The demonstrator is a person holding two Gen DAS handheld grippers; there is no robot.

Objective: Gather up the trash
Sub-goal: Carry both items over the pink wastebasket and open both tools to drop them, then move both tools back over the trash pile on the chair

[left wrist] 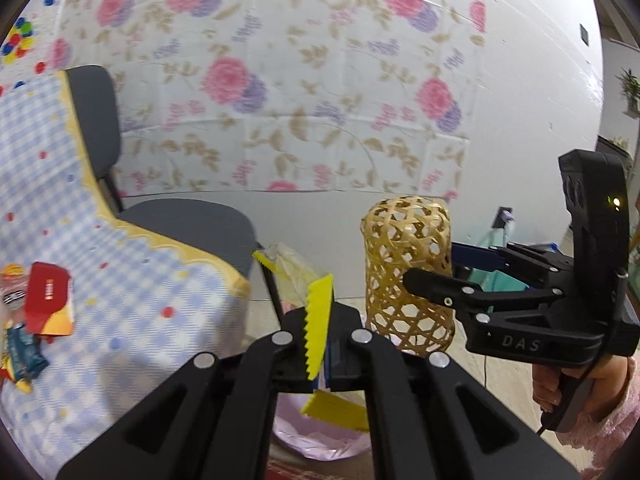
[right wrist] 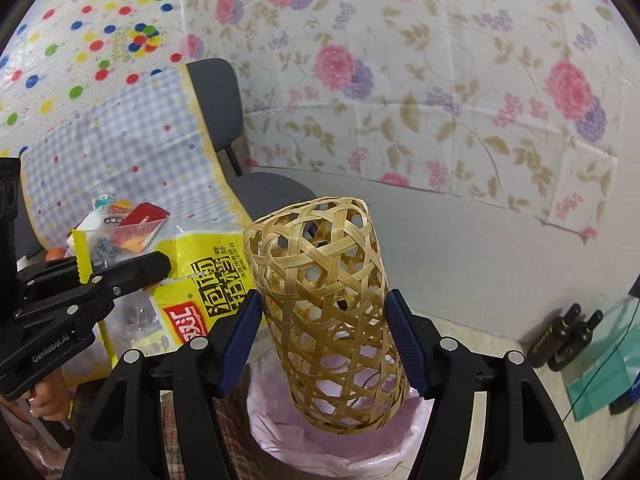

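only rightward: bottles (right wrist: 568,336); right hand-held gripper (right wrist: 324,344) clamping basket (right wrist: 324,312), left (left wrist: 316,344) pinching wrapper (left wrist: 318,320)

My left gripper (left wrist: 316,344) is black plastic with round silver screws; the right gripper (right wrist: 326,344) matches, with ribbed blue pads (right wrist: 236,344). White lettering marks the handles. At the lower right of the left view, my hand (left wrist: 560,384) shows a fuzzy pink sleeve (left wrist: 616,440).
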